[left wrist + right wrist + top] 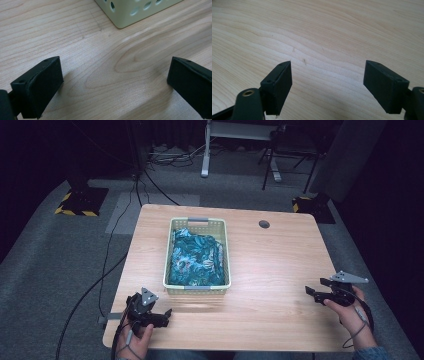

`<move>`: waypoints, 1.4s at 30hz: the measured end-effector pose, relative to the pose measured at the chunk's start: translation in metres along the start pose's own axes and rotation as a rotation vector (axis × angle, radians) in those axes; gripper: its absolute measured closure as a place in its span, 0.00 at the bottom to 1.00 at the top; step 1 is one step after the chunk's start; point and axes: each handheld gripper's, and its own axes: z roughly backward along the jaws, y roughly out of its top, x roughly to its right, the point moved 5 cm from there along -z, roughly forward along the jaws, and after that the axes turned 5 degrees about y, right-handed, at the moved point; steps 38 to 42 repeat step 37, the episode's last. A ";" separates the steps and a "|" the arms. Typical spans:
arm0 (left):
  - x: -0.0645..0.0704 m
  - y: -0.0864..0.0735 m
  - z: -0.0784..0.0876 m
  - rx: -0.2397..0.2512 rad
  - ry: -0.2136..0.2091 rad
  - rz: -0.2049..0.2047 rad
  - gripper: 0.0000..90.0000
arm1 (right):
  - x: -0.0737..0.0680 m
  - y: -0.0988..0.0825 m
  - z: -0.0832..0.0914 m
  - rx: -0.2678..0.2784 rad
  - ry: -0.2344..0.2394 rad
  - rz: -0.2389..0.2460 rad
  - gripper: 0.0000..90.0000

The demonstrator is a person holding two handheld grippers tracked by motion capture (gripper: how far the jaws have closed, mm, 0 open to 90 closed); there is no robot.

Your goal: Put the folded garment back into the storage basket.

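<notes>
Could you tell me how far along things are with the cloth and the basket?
The patterned cloth already lies bundled inside the pale green basket. Nothing is in hand: the left gripper and right gripper sit open and empty over the table, apart from the basket. What remains I cannot tell.

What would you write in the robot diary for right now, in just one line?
left gripper: open, above table near basket corner | right gripper: open, above bare table | basket: holds teal patterned cloth, untouched
</notes>
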 end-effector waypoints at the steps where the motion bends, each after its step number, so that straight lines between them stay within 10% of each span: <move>1: 0.000 0.000 0.000 0.000 0.000 0.000 0.00 | 0.000 -0.002 -0.001 -0.002 -0.001 0.000 0.26; 42: 0.000 0.000 0.000 -0.001 0.001 0.000 0.00 | -0.010 -0.047 -0.005 -0.037 -0.002 -0.017 0.11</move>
